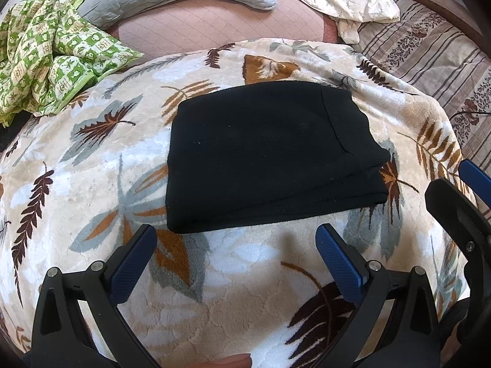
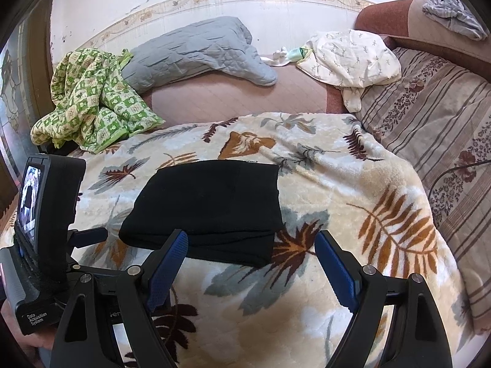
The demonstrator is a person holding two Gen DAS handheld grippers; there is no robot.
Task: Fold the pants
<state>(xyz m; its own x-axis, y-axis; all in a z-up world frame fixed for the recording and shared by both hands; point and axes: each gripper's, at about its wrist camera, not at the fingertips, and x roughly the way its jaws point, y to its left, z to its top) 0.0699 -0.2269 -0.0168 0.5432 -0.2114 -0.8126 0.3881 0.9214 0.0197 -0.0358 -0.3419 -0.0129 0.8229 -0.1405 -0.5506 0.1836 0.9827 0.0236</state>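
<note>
The black pants (image 1: 270, 156) lie folded into a compact rectangle on the leaf-patterned blanket (image 1: 76, 190). They also show in the right wrist view (image 2: 208, 205). My left gripper (image 1: 236, 233) is open and empty, hovering just in front of the pants' near edge. My right gripper (image 2: 251, 239) is open and empty, above the near right corner of the pants. The right gripper's body shows at the right edge of the left wrist view (image 1: 460, 208). The left gripper's body with its small screen (image 2: 40, 202) shows at the left of the right wrist view.
A green checked quilt (image 2: 92, 113) lies crumpled at the far left. A grey quilted blanket (image 2: 196, 52) and a white patterned cloth (image 2: 349, 58) lie at the back. A striped floral bedcover (image 2: 445, 141) lies to the right, with a thin dark cable on it.
</note>
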